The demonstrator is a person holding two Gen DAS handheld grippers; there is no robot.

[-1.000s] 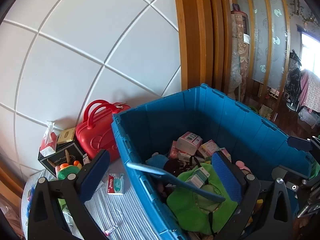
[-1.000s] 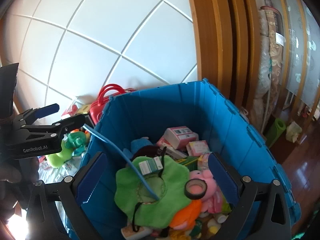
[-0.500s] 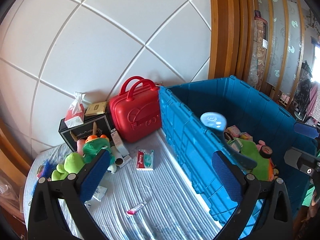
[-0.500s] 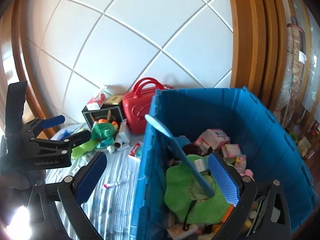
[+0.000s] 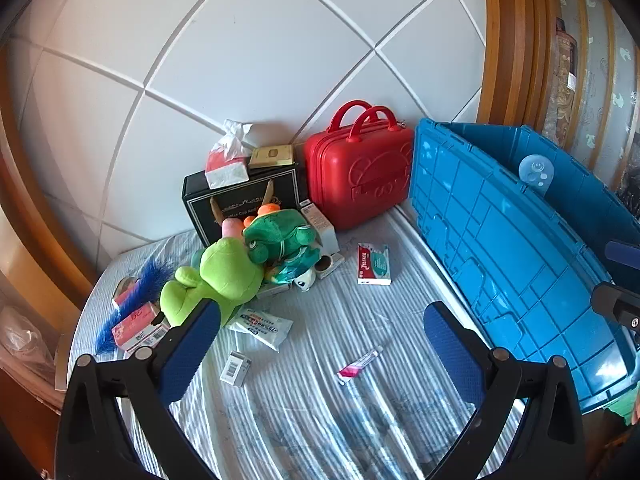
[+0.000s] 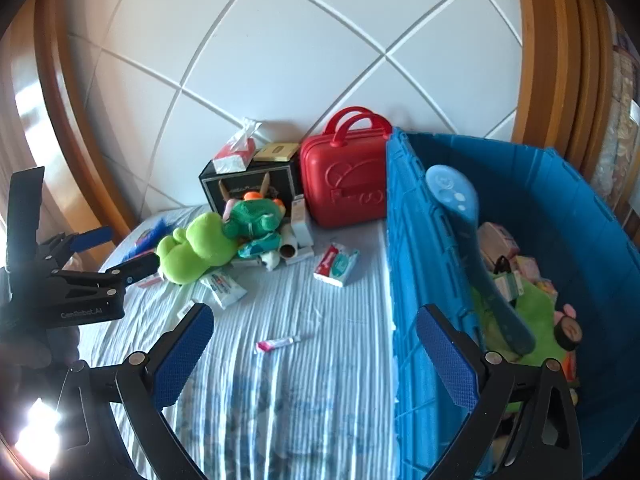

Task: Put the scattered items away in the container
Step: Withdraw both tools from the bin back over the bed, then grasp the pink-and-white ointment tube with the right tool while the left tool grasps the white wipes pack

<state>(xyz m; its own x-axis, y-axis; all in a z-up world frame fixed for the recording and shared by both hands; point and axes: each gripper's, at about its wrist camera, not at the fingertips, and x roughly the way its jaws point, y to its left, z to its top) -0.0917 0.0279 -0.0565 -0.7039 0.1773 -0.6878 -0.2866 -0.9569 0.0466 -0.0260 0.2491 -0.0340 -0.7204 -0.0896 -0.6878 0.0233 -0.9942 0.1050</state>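
Note:
Scattered items lie on a striped sheet: a lime plush (image 5: 224, 272) (image 6: 192, 252), a dark green plush (image 5: 276, 232), a tissue pack (image 5: 374, 264) (image 6: 336, 264), a pink tube (image 5: 358, 364) (image 6: 278, 344), a white packet (image 5: 260, 326) and a small barcode box (image 5: 236, 368). The blue crate (image 5: 500, 260) (image 6: 420, 280) stands on the right, holding a green cloth (image 6: 532, 320), small boxes and a long blue paddle (image 6: 472, 248) leaning on its wall. My left gripper (image 5: 320, 356) (image 6: 116, 250) hovers open over the sheet. My right gripper (image 6: 314, 360) is open and empty, straddling the crate's left wall.
A red hard case (image 5: 360, 176) and a black box (image 5: 240, 200) with a tissue box on top stand against the white panelled wall. A blue feathery item (image 5: 132, 300) and a pink box (image 5: 136, 320) lie at the far left. Wooden frames border both sides.
Both views have swung left from above the crate's inside to the sheet with the scattered items. The blue paddle stays leaning in the crate. Both grippers remain open and empty.

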